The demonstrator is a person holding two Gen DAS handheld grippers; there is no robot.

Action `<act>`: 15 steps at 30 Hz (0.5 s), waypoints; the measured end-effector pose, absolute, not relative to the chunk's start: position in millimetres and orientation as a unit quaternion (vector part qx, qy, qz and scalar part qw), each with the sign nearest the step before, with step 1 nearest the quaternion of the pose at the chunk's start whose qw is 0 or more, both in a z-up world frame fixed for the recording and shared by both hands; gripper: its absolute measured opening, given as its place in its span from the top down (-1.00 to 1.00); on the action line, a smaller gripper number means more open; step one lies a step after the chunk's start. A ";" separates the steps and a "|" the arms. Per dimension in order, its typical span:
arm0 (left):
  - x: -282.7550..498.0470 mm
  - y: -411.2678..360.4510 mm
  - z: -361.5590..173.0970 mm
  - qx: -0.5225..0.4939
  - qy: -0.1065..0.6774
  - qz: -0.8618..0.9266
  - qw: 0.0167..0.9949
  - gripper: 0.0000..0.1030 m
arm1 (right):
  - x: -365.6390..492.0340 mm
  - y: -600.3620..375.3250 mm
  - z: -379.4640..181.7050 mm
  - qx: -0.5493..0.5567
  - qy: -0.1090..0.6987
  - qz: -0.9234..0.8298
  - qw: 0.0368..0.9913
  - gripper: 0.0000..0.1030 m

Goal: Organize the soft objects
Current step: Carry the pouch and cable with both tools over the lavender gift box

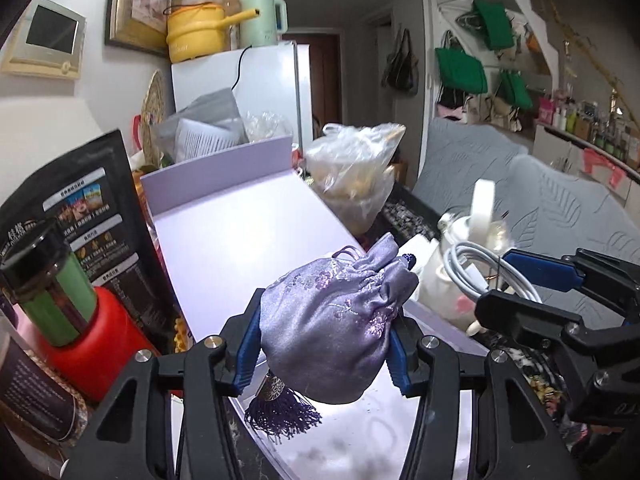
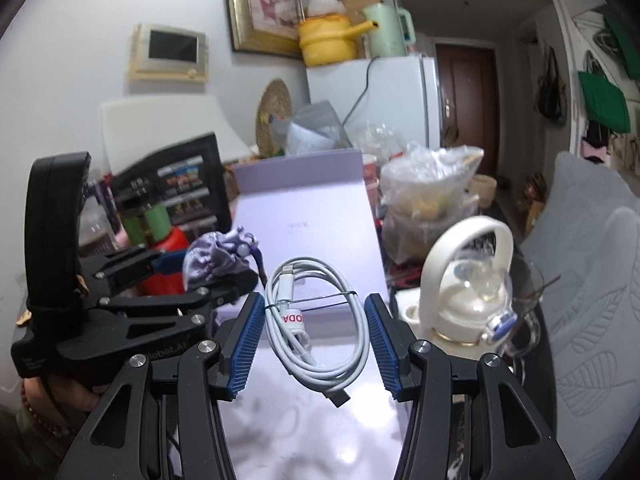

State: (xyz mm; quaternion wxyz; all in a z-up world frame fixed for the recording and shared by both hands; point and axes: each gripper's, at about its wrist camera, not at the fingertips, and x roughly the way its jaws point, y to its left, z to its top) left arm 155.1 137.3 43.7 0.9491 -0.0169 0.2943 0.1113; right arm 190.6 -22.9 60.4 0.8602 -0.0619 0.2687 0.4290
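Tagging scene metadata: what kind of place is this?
Likely a lived-in home, a cluttered kitchen-living corner: white fridge topped by a yellow enamel pot and a pale green kettle, grey quilted sofa, green tote bags hung on the wall.

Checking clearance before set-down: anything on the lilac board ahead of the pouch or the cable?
Nothing visible. The lilac board ahead of the pouch and the coiled cable is bare; clutter sits only along its edges.

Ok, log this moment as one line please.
left gripper: shut on purple pouch | right gripper: shut on white cable | both above lilac board
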 end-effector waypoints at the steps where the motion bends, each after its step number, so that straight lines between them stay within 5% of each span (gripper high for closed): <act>1: 157.6 138.7 40.6 -0.017 0.300 0.114 0.947 -0.01 | 191.3 -22.8 59.0 -0.062 0.268 0.428 0.861 0.00; 15: 175.7 143.1 13.4 -0.021 0.350 0.135 0.927 -0.03 | 208.3 -13.1 33.4 -0.081 0.300 0.403 0.861 -0.03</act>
